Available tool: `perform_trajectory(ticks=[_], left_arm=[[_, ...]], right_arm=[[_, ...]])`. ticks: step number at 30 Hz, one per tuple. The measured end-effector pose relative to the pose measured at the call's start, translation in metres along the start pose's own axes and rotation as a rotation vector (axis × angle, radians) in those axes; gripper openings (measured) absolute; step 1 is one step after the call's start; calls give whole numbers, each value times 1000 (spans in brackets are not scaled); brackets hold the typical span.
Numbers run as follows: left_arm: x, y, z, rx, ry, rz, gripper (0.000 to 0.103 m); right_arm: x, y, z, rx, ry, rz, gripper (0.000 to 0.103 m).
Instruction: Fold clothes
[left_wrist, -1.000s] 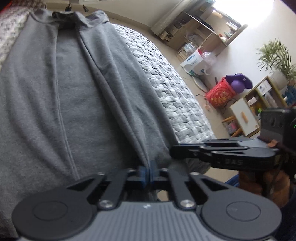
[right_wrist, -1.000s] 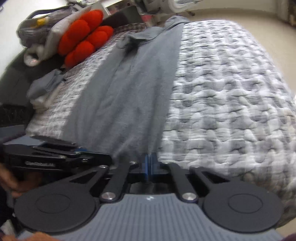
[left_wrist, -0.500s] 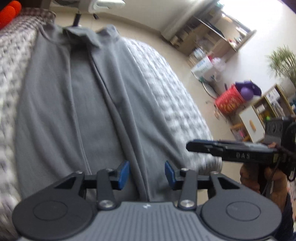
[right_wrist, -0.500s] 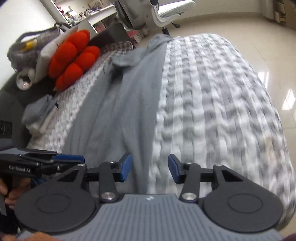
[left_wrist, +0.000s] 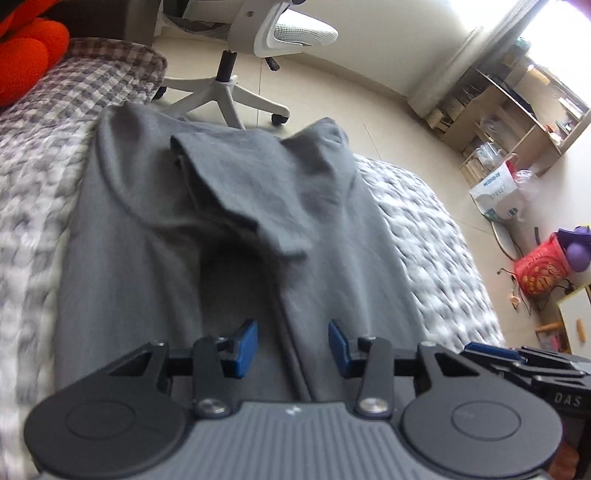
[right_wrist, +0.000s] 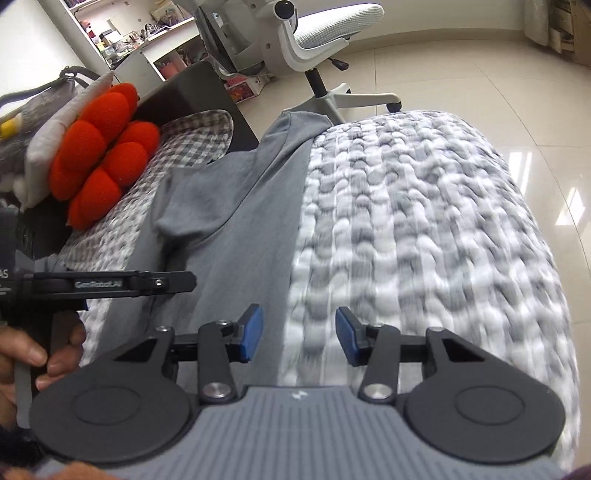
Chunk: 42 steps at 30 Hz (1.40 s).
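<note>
A grey shirt (left_wrist: 229, 236) lies lengthwise on the bed, its sides folded inward and a sleeve lying across its upper part. It also shows in the right wrist view (right_wrist: 236, 229). My left gripper (left_wrist: 291, 349) is open and empty, above the shirt's near part. My right gripper (right_wrist: 299, 339) is open and empty, above the shirt's right edge where it meets the quilt. The right gripper's body (left_wrist: 535, 373) shows at the lower right of the left wrist view. The left gripper's body (right_wrist: 110, 284) shows at the left of the right wrist view.
The bed has a grey-white knitted quilt (right_wrist: 424, 236) and a checked blanket (left_wrist: 85, 88) at its far end. A red cushion (right_wrist: 103, 155) lies at the far left. A white office chair (right_wrist: 303, 40) stands beyond the bed. Shelves and bags (left_wrist: 509, 147) stand to the right.
Both grippers were shut on the shirt's near hem. They have opened, let it go, and moved forward along the shirt toward its far end.
</note>
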<state>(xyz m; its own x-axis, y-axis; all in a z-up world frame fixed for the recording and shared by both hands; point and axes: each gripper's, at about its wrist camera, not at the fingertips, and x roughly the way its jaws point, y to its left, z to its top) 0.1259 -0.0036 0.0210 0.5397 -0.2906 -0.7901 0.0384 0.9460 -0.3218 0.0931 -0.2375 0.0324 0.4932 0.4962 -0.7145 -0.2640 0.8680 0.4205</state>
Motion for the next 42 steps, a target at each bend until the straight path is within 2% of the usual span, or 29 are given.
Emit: perform_trajectory(ticks=[1, 3, 5, 6, 7, 8, 10, 13, 17, 19, 20, 21, 22, 23, 24, 25, 27, 34, 39, 42], left_arm=[[4, 0, 4, 13, -18, 6, 33], [9, 1, 15, 24, -37, 12, 8], [12, 5, 21, 19, -46, -5, 7], [13, 6, 22, 24, -54, -13, 7], [12, 5, 24, 36, -66, -22, 7], [11, 5, 26, 40, -81, -42, 6], [6, 8, 33, 35, -118, -92, 6], [0, 10, 35, 46, -151, -110, 6], [15, 11, 27, 84, -83, -51, 6], [20, 17, 26, 66, -71, -65, 7], [20, 19, 26, 58, -71, -77, 9], [19, 21, 27, 48, -70, -90, 10], [18, 23, 29, 34, -69, -101, 13], [17, 25, 30, 22, -68, -107, 18], [16, 26, 31, 12, -68, -113, 23], [16, 26, 31, 9, -72, -116, 26], [14, 25, 30, 13, -88, -123, 36], [-6, 28, 39, -32, -103, -161, 38], [-28, 35, 60, -22, -154, -103, 38], [-21, 49, 80, -35, -186, -47, 42]], right_arm=[[6, -2, 2, 1, 3, 12, 48], [18, -2, 8, -10, 6, 30, 48], [24, -2, 16, -25, -5, 34, 45], [29, -1, 20, -26, -9, 40, 36], [33, 0, 22, -27, -10, 46, 14], [38, 2, 23, -38, -4, 45, 3], [42, 7, 25, -78, -4, 16, 1], [36, 6, 29, -60, -22, -22, 1], [41, 5, 26, -85, 5, -30, 1], [41, 2, 31, -54, 3, -13, 5], [41, 0, 34, -42, -2, -2, 8], [43, -3, 38, -31, -8, 10, 17], [45, -6, 42, -18, -16, 16, 22], [47, -9, 48, -3, -28, 26, 28], [49, -12, 53, 8, -40, 35, 40], [53, -13, 60, 12, -52, 44, 42], [62, -15, 74, 12, -73, 41, 42], [100, -21, 114, -6, -122, 59, 42], [123, -28, 139, -22, -134, 56, 39], [135, -29, 152, -32, -137, 47, 38]])
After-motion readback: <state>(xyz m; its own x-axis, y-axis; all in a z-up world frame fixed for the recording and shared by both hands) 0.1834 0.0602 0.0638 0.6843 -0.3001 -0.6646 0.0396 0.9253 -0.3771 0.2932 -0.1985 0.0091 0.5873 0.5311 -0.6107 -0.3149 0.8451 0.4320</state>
